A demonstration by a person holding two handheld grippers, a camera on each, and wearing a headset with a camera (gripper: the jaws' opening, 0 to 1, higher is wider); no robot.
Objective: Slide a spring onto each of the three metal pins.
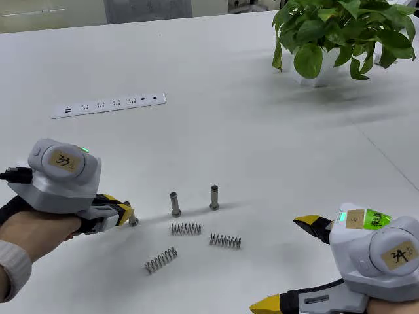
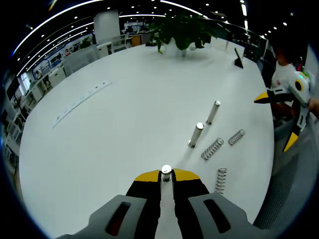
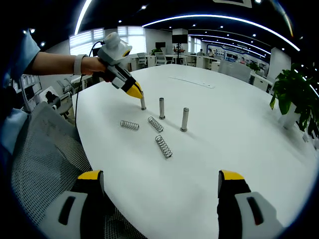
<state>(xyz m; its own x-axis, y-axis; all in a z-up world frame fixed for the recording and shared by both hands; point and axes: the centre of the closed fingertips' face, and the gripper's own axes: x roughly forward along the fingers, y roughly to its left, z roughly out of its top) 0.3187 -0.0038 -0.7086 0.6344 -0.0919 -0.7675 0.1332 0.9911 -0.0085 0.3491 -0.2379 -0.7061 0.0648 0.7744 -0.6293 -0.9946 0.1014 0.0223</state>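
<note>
Left tool [image 1: 124, 214]: at the left edge of the white tabletop [image 1: 262, 144], jaws clenched on the left pin [image 1: 133, 220], whose bright top showed between the yellow tips in the left gripper view. Power strip [image 1: 109, 104]: flat, far behind, well apart from the work. Left spring [image 1: 161, 260]: lying on its side, nearest the person, set at a slant. Middle pin [image 1: 175, 204]: upright, bare, no spring on it. Middle spring [image 1: 186, 228]: on its side just in front of that pin. Right pin [image 1: 214, 197]: upright, bare, near the middle pin. Right spring [image 1: 225, 241]: on its side, in front of and slightly right of that pin. Right tool [image 1: 288, 263]: jaws spread wide and empty, hovering at the lower right, well apart from the springs. Potted plant [image 1: 340, 33]: far right corner. Handling, as judged: the springs looked light, thin-wired and compliant, apt to roll or squirt from a hard pinch; best taken lightly across the coils near mid-length, leaving one end free to meet a pin top. The pins looked stiff, smooth and easily toppled, so one wants steadying low on the shaft.
</note>
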